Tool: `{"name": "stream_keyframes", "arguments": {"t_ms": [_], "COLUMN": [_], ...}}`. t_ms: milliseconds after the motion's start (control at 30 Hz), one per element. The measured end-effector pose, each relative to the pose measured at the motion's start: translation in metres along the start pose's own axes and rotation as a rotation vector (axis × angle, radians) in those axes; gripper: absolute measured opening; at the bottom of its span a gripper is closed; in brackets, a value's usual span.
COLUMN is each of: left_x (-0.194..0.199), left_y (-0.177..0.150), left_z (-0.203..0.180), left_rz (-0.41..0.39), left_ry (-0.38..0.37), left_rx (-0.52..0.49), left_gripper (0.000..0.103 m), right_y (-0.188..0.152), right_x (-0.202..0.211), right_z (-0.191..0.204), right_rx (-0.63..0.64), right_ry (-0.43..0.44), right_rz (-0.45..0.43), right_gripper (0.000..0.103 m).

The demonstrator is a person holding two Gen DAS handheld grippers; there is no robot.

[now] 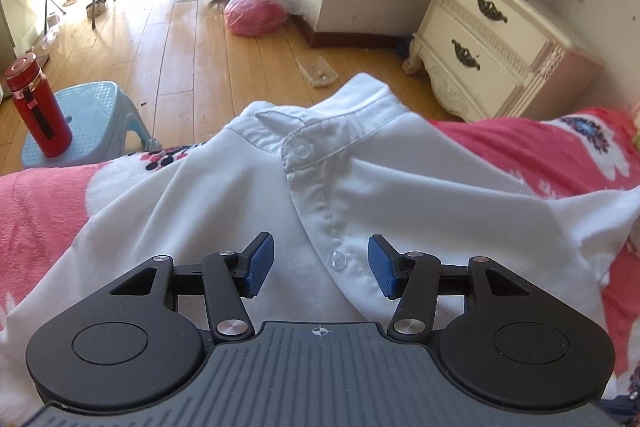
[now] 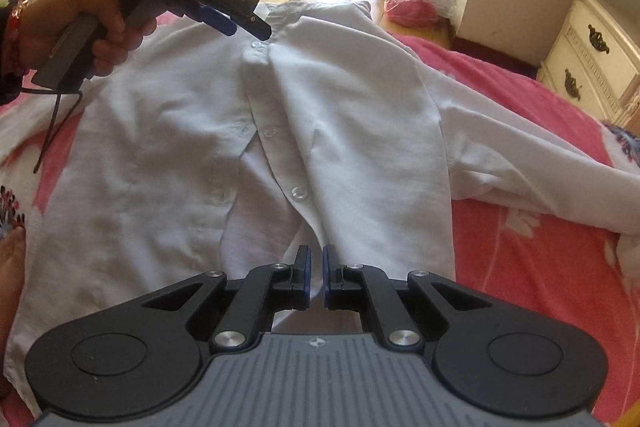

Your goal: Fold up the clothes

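We have the white shirt (image 2: 168, 131) lying front-up on the pink blanket (image 2: 520, 259), buttoned, collar (image 1: 320, 123) toward the far edge of the bed and one sleeve (image 2: 532, 183) trailing out to the side. The step in hand looks like squaring the shirt up before the first fold, so we do well to keep the button strip (image 2: 272, 135) straight from collar to hem, pull out the ridge of slack that runs beside it, and lay the loose sleeve flat before we turn a side in; a fold made over that ridge would likely set a crease in the front. We want both ends held at once, one near the collar and one at the hem, and pulled gently apart rather than dragged across the blanket. Our left gripper (image 1: 321, 265) hangs over the chest just below the collar, its jaws about half open with a button between the blue pads (image 1: 260, 263), and it grips nothing; whether the tips brush the cloth we cannot tell. Our right gripper (image 2: 316, 271) sits at the hem on the button line, jaws nearly together, pinching a thin fold of the shirt.
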State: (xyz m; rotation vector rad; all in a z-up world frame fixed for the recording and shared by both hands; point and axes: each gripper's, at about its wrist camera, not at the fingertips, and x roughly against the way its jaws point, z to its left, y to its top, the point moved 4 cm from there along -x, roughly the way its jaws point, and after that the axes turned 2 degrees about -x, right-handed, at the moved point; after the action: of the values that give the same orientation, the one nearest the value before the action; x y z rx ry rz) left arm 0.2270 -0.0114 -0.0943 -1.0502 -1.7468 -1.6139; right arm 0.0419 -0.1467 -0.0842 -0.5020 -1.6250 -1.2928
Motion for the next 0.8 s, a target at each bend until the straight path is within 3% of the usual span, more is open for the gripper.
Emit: {"name": "stream_keyframes", "arguments": {"t_ms": [267, 433, 667, 800], "left_x": [-0.004, -0.007, -0.009, -0.010], "left_y": [-0.004, -0.001, 0.001, 0.002], "left_z": [-0.002, -0.003, 0.001, 0.001], "left_rz": [0.011, -0.002, -0.014, -0.015], "left_ry": [0.014, 0.028, 0.040, 0.042], "left_rx": [-0.025, -0.038, -0.038, -0.041], "left_gripper": [0.052, 0.052, 0.052, 0.052], "right_y": [0.000, 0.004, 0.021, 0.029], "right_x": [-0.011, -0.008, 0.032, 0.035], "right_z": [0.000, 0.003, 0.013, 0.019], "right_rx": [0.018, 0.048, 0.079, 0.053], "right_ry": [-0.001, 0.041, 0.201, 0.353], "right_rz": [0.019, -0.032, -0.085, -0.040], "right_gripper": [0.006, 0.004, 0.001, 0.001]}}
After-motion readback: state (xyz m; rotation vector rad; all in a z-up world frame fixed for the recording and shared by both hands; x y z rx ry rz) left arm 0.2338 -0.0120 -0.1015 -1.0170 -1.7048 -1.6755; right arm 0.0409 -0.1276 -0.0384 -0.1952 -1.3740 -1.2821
